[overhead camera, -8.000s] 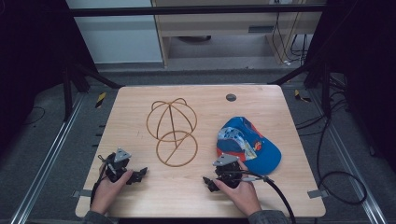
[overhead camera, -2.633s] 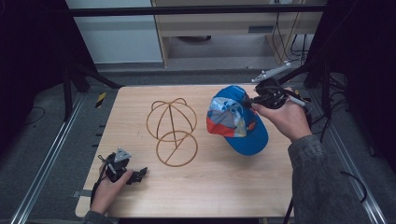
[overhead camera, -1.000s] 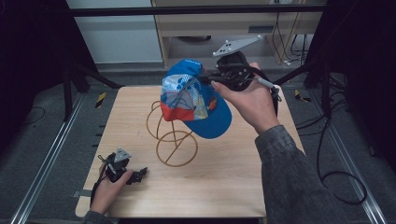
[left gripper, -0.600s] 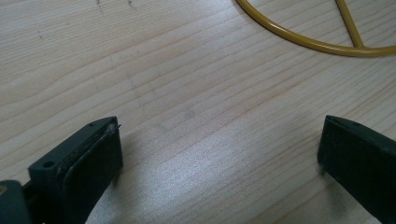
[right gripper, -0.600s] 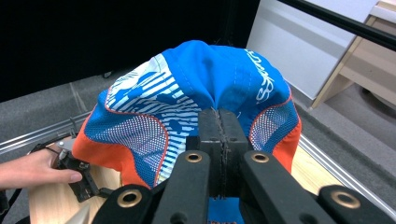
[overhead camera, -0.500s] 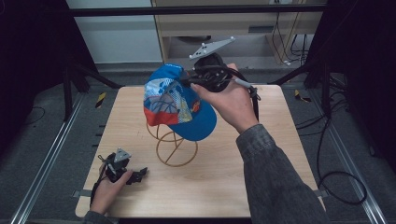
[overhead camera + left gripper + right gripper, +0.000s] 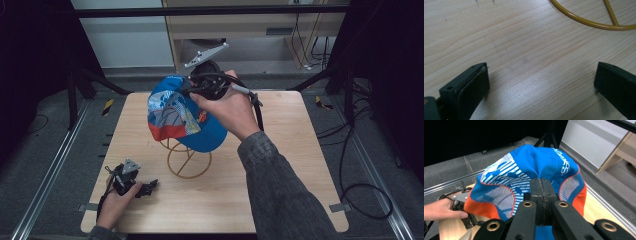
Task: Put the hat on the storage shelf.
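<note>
While pinched: cap [image 7: 187,117], apparently above stand [image 7: 189,160].

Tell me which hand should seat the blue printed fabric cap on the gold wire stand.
Right. The right gripper is shut on the blue printed fabric cap above the gold wire stand; the left gripper rests open on the table.

Grey floor [image 7: 45,145] surrounds the wooden table [image 7: 295,165]; beyond it stands perhaps a pale cabinet [image 7: 250,30].

Probably lab (framed rig [image 7: 210,10], cables [image 7: 350,150])
</note>
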Demonstrator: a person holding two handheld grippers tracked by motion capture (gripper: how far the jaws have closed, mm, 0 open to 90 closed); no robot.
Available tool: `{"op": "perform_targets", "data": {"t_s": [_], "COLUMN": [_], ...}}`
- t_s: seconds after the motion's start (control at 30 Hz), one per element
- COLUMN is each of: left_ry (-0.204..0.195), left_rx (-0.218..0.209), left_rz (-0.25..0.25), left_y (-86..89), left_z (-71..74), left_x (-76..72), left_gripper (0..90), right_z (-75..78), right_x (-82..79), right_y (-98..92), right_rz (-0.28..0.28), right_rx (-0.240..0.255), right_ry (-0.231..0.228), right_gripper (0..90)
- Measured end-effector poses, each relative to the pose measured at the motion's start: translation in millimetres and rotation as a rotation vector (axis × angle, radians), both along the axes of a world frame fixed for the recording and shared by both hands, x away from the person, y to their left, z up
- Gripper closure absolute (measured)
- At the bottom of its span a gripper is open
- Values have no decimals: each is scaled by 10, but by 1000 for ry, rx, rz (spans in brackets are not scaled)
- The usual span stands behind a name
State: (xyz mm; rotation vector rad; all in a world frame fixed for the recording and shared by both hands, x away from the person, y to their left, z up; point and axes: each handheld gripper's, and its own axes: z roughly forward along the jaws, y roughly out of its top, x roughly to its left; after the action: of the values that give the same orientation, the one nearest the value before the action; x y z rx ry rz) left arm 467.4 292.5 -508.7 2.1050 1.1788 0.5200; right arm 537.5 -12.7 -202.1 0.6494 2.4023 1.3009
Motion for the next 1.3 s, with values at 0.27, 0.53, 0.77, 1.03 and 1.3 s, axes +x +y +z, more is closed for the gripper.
{"op": "perform_targets", "data": {"t_s": [0.27, 0.53, 0.77, 1.03, 1.3], "left_ry": [0, 0, 2, 2, 3], "left_rx": [0, 0, -2, 2, 1], "left_rz": [0, 0, 1, -2, -1], "left_y": [0, 0, -1, 2, 1], "left_z": [0, 0, 0, 2, 1], "left_x": [0, 0, -1, 0, -1], "left_gripper": [0, 0, 0, 0, 0], "right_z": [-94, -206, -292, -374, -441], "right_x": [33, 58, 85, 119, 125], "right_y": [122, 181, 169, 140, 125], "right_rz": [14, 21, 18, 9, 8], "right_rx": [-24, -53, -69, -82, -85], "right_ry": [24, 44, 69, 88, 101], "right_gripper": [900, 900, 900, 900, 900]}}
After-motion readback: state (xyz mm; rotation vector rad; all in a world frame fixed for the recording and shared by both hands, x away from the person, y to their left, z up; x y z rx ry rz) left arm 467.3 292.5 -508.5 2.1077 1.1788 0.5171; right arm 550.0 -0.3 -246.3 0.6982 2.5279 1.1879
